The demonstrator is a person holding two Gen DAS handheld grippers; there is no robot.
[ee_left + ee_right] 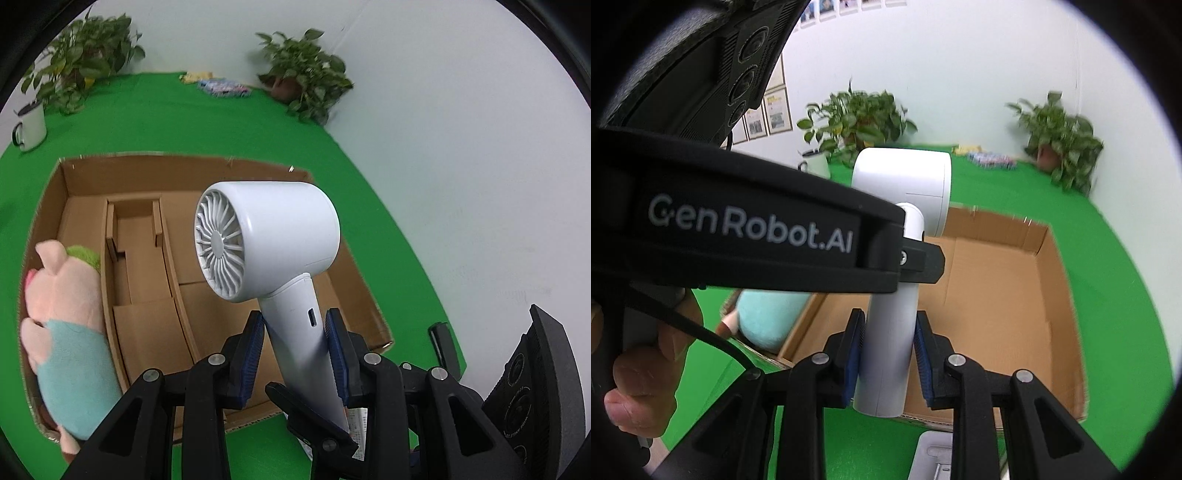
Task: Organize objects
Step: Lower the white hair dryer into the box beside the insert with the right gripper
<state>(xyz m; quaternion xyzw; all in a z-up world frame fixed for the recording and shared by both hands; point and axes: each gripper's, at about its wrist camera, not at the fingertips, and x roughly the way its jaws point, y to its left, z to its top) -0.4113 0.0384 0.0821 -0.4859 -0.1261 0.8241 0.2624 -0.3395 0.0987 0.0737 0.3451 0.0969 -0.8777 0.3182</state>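
A white hair dryer [273, 236] is held upright above a brown cardboard box [92, 173] with dividers. My left gripper [295, 332] is shut on its handle just below the head. My right gripper [888, 350] has its blue pads [855, 354] on both sides of the lower handle of the dryer [897, 206]; the right pad shows a thin gap. The left gripper's body [750, 229] crosses the right wrist view. A plush pig doll [62, 321] in a teal top lies in the box's left compartment. The box [1052, 295] has a bare right compartment.
The box sits on a green table cloth [184, 118]. Two potted plants [303, 74] stand at the back by the white wall. A white enamel mug [31, 125] stands far left. Colourful packets [221, 86] lie at the back. A grey object [934, 458] lies below the right gripper.
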